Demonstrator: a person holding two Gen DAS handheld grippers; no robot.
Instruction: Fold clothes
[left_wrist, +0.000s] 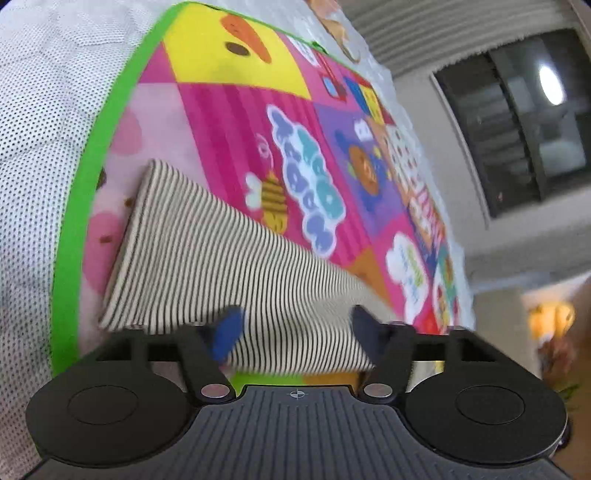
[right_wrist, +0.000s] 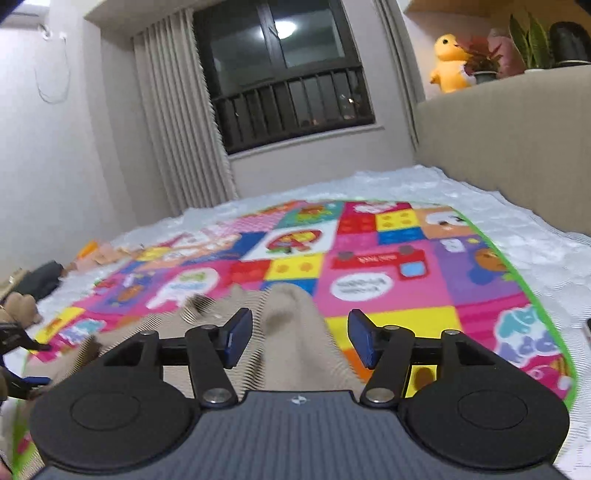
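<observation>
Both my tongs, left gripper (left_wrist: 295, 328) and right gripper (right_wrist: 301, 338), gape wide over the striped garment (left_wrist: 207, 251) lying between their fingers on the play mat (left_wrist: 229, 122); mid-fold, I judge; next I must pinch an edge.

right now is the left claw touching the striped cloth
Cannot tell. In the left wrist view the striped cloth runs between the open left claw fingers, but blur hides any contact.

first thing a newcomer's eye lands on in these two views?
The bright cartoon play mat spread over the white bed cover, green-edged. Next, the beige striped garment lying on it, running between the open fingers of the left gripper and bunched ahead of the open right gripper. Last, the yellow plush toy behind the headboard, upper right.
</observation>
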